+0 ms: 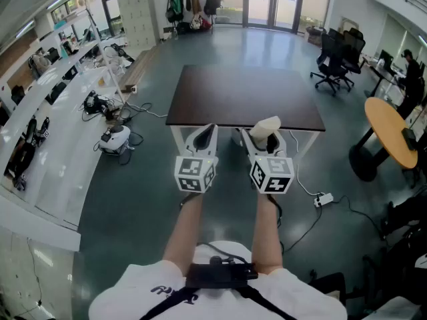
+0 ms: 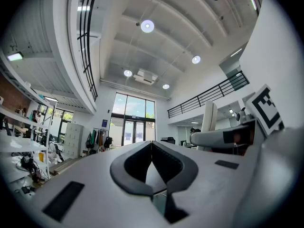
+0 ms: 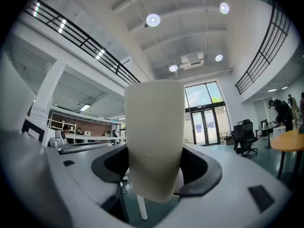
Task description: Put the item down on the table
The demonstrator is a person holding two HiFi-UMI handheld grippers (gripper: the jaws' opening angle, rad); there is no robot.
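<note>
A dark brown table [image 1: 243,95] stands ahead of me, and both grippers hover just short of its near edge. My right gripper [image 1: 267,137] is shut on a cream-white cylindrical item [image 1: 265,127] that stands upright between its jaws. In the right gripper view the item [image 3: 154,137] fills the middle, and the right gripper [image 3: 156,172] has a dark pad pressed against each side of it. My left gripper [image 1: 203,136] is beside it on the left. Its jaws meet at the tips with nothing in them, as the left gripper [image 2: 151,148] shows in its own view. The item [image 2: 209,122] also shows there at the right.
A long white counter [image 1: 60,112] with gear runs along the left. Cables and a white device [image 1: 115,139] lie on the floor beside it. Black office chairs [image 1: 337,59] and a round wooden table [image 1: 393,132] stand at the right. A power strip [image 1: 323,199] lies near the table's right legs.
</note>
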